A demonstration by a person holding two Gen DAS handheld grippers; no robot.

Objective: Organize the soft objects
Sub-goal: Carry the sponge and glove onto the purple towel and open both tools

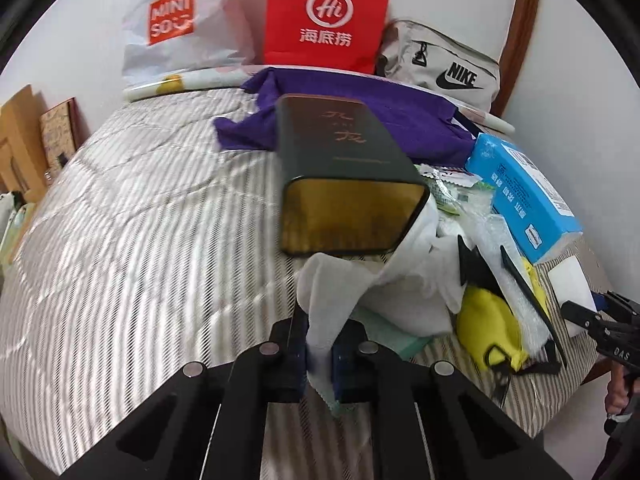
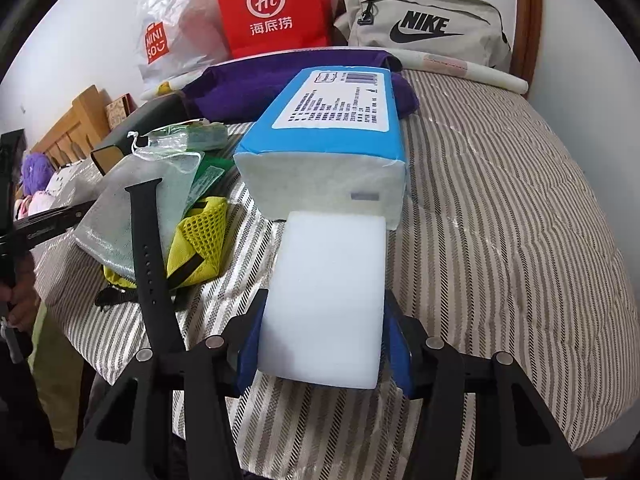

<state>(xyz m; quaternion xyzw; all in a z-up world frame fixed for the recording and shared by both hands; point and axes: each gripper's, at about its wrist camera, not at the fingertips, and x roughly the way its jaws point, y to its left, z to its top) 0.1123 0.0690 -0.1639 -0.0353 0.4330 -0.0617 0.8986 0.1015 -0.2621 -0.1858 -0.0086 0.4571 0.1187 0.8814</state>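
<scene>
While heap of soft items (image 1: 492,280) sits unsorted on striped bed (image 1: 140,220), left gripper (image 1: 320,354) pinches white cloth (image 1: 360,280) corner; right gripper (image 2: 324,344) clamps white foam block (image 2: 326,300) beside tissue pack (image 2: 324,148). Sorting looks barely begun.

Left hand-held gripper (image 1: 319,354) pinches white cloth (image 1: 360,280) — beside dark tin (image 1: 344,176).

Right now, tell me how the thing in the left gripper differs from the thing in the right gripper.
The left gripper pinches a white cloth: thin, crumpled, draping onto the bed. The right gripper clamps a white foam block: thick, smooth, rectangular, keeping its shape. The left jaws are nearly shut on the cloth; the right jaws stand wide around the foam block. Both are white and soft.
</scene>
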